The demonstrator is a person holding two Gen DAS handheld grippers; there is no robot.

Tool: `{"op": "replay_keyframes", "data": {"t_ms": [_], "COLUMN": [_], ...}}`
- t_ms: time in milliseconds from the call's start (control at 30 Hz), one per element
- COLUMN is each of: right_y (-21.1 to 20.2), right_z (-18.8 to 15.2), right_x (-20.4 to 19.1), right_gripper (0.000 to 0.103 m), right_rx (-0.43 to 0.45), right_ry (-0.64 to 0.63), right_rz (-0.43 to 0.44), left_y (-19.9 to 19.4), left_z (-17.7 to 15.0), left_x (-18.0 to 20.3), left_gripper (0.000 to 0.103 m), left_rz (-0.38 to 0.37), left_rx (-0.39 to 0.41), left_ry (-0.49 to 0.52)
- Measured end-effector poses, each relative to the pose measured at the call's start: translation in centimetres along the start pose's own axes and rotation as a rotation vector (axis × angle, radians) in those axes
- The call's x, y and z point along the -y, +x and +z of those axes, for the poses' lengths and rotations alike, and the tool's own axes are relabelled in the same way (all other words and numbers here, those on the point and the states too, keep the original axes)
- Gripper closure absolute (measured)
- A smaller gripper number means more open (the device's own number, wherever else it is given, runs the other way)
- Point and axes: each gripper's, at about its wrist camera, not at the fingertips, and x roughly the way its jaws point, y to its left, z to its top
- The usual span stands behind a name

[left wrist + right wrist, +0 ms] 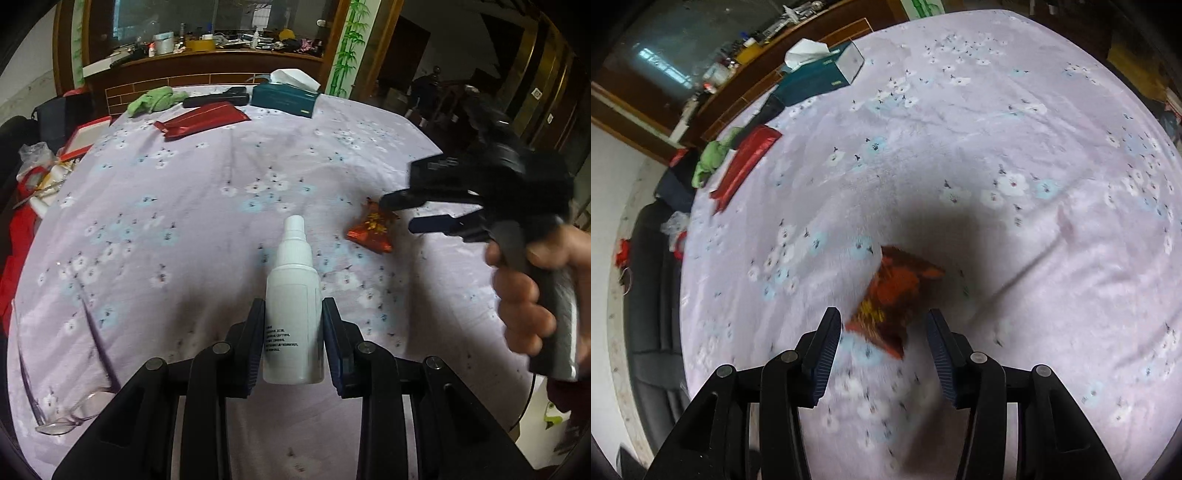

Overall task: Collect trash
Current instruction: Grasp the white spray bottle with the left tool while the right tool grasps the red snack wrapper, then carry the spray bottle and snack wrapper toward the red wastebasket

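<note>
left wrist view, floral bedspread (pixel 207 192) (lilac), cluttered wooden headboard shelf (pixel 221 55)

Left tongs (pixel 293 339) clamping white spray bottle (pixel 293 295), right tongs (pixel 404 212) parted beside red wrapper (pixel 371 232)

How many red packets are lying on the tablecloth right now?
2. A small red packet lies just ahead of the open right tool; a long red packet lies at the far side by the green cloth.

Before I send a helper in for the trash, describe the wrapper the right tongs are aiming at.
On the lilac flowered bedspread, look near the middle, just ahead of the open right tongs. The red wrapper lies flat there, small and crinkled with gold print, unlike the larger plain red pouch near the headboard.
</note>
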Motion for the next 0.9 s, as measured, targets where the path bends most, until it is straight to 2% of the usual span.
{"op": "replay_keyframes", "data": {"t_ms": [133,167,200,333,600,900], "right_y": [2.1,2.5,2.7,2.2,-4.3,-10.2], "right_z": [0.6,0.5,0.4,-0.4,-5.4,-11.0], "right_x": [-0.5,-0.5,-0.5,-0.5,0.8,5.5], "right_gripper": [0.052,0.054,0.060,0.068,0.069,0.069], "right_rx": [-0.029,-0.036,-0.038,-0.021,0.123,0.220], "right_ry": [-0.007,-0.008,-0.017,-0.078,-0.278,-0.332], "right_rz": [-0.076,-0.086,-0.100,-0.114,-0.202,-0.293], "left_y": [-0.3,-0.2,0.0,0.1,0.1,-0.2], "left_z": [-0.4,-0.4,-0.3,-0.6,-0.6,-1.0], "left_x": [-0.7,-0.8,-0.8,0.1,3.2,8.2], "left_gripper": [0.074,0.074,0.074,0.074,0.074,0.074], "left_rz": [0.011,0.014,0.015,0.018,0.027,0.049], "left_rx": [-0.004,-0.004,-0.005,-0.002,0.029,0.063], "left_ry": [-0.008,-0.009,-0.010,0.009,0.028,0.079]}}
